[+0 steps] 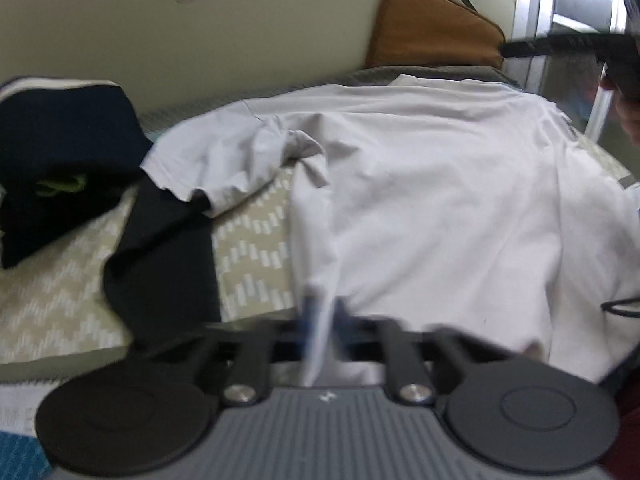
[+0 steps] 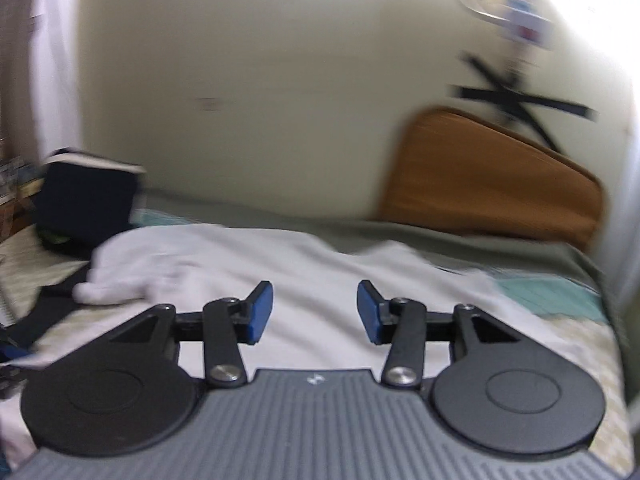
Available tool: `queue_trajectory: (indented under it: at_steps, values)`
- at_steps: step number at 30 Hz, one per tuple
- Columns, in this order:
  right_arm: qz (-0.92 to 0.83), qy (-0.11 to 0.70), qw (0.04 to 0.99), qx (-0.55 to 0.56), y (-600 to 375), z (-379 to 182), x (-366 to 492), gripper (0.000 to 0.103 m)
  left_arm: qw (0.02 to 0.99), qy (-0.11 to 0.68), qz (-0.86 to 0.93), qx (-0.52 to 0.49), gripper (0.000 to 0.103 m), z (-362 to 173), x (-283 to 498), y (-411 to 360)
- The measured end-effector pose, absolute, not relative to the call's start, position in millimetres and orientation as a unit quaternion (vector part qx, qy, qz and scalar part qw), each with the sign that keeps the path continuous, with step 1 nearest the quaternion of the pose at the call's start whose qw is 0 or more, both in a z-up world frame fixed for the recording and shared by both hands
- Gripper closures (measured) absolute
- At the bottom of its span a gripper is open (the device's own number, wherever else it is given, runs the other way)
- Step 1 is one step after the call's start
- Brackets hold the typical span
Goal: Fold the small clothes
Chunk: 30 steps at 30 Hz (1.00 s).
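Observation:
A pale grey T-shirt lies spread over the bed, one sleeve crumpled at its left. My left gripper is shut on the shirt's near hem, and a pinched strip of the cloth runs down between its blue pads. In the right wrist view the same shirt lies below my right gripper. That gripper is open above the cloth, with nothing between its blue pads.
A black garment lies on the patterned bed cover left of the shirt. A dark navy pile sits further left by the wall. A brown cushion leans against the wall at the back. A person's hand shows at the right edge.

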State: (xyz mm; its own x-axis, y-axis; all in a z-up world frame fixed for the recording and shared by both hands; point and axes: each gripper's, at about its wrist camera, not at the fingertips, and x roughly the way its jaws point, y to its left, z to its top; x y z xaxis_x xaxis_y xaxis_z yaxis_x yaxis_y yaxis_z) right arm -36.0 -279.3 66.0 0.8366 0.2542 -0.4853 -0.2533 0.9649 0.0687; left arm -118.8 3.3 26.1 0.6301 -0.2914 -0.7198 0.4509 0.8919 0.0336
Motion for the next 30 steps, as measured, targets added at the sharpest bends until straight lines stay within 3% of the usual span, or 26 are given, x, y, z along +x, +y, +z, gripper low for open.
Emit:
queue_trajectory:
  at_steps: [5, 7, 8, 9, 14, 18, 27, 30]
  values:
    - [0.221, 0.256, 0.941, 0.005, -223, 74, -32, 0.054, 0.909, 0.36, -0.209, 0.017, 0.095, 57, -144, 50]
    - [0.25, 0.26, 0.933, -0.003, -203, 74, -33, 0.054, 0.915, 0.347, -0.207, -0.002, 0.067, 66, -160, 66]
    - [0.263, 0.264, 0.928, -0.009, -191, 74, -32, 0.054, 0.918, 0.338, -0.207, -0.014, 0.034, 70, -167, 76]
    - [0.274, 0.269, 0.923, -0.013, -183, 72, -29, 0.054, 0.926, 0.318, -0.2, -0.022, 0.02, 74, -175, 86]
    - [0.344, 0.282, 0.894, -0.053, -112, 76, -37, 0.052, 0.952, 0.26, -0.132, -0.09, 0.021, 84, -198, 146]
    - [0.395, 0.292, 0.866, -0.096, -56, 63, -41, 0.039, 0.947, 0.278, -0.105, -0.124, 0.021, 68, -193, 172]
    - [0.416, 0.359, 0.817, -0.173, 26, 14, -37, 0.029, 0.946, 0.273, -0.119, -0.127, 0.02, 47, -214, 197]
    - [0.403, 0.393, 0.812, -0.153, 26, 6, -26, 0.026, 0.945, 0.27, -0.116, -0.143, 0.02, 42, -213, 205]
